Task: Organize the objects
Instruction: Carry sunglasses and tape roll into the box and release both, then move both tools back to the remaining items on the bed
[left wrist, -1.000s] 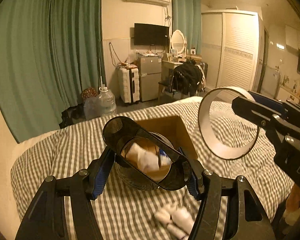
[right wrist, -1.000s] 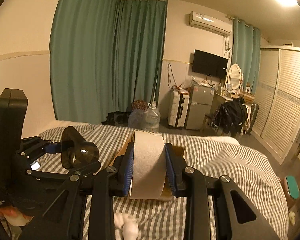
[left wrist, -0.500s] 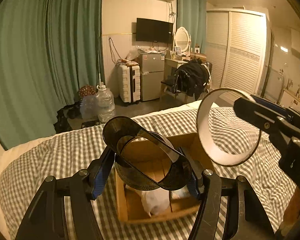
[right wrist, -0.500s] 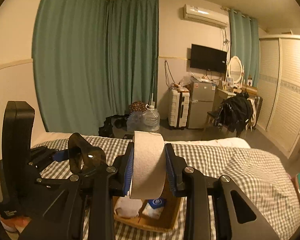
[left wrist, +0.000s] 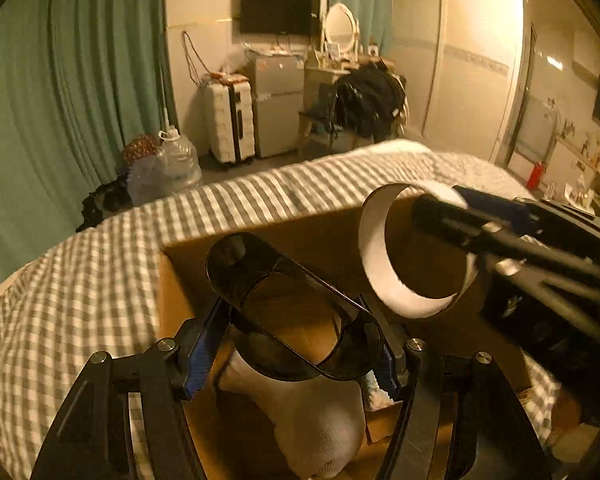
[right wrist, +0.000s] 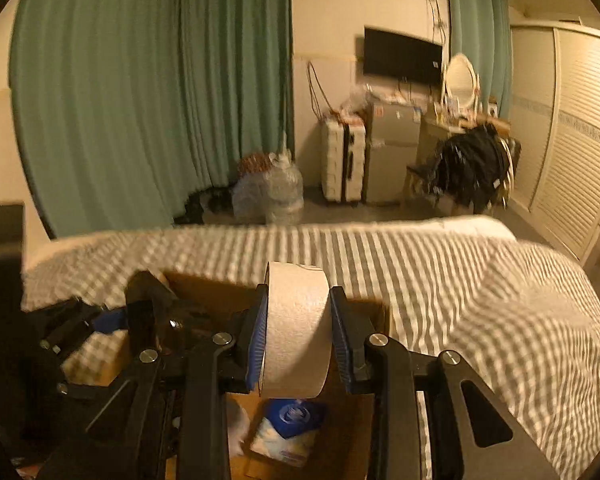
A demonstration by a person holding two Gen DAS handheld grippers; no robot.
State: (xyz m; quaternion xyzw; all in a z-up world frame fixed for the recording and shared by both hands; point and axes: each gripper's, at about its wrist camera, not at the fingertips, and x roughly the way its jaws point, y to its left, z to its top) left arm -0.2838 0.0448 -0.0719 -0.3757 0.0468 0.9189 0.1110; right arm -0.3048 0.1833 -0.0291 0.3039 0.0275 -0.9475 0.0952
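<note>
My left gripper (left wrist: 296, 344) is shut on a dark see-through plastic cup (left wrist: 288, 304) and holds it over the open cardboard box (left wrist: 180, 280) on the bed. My right gripper (right wrist: 298, 336) is shut on a white tape roll (right wrist: 296, 328), also over the box (right wrist: 380, 316); the roll (left wrist: 380, 280) and the right gripper (left wrist: 500, 240) show in the left wrist view too. White socks (left wrist: 320, 420) and a blue-and-white tissue pack (right wrist: 288, 428) lie in the box. The left gripper shows at the left of the right wrist view (right wrist: 156, 320).
The box rests on a grey-and-white checked bedspread (right wrist: 480, 300). Beyond the bed stand green curtains (right wrist: 140, 100), water jugs (right wrist: 272, 192), a white suitcase (right wrist: 342, 160), a small fridge (right wrist: 392, 152), a chair with dark clothes (right wrist: 472, 164) and a wardrobe (right wrist: 572, 140).
Both grippers have moved forward and down towards the box, which now fills the lower part of both views. Each still holds its object.
</note>
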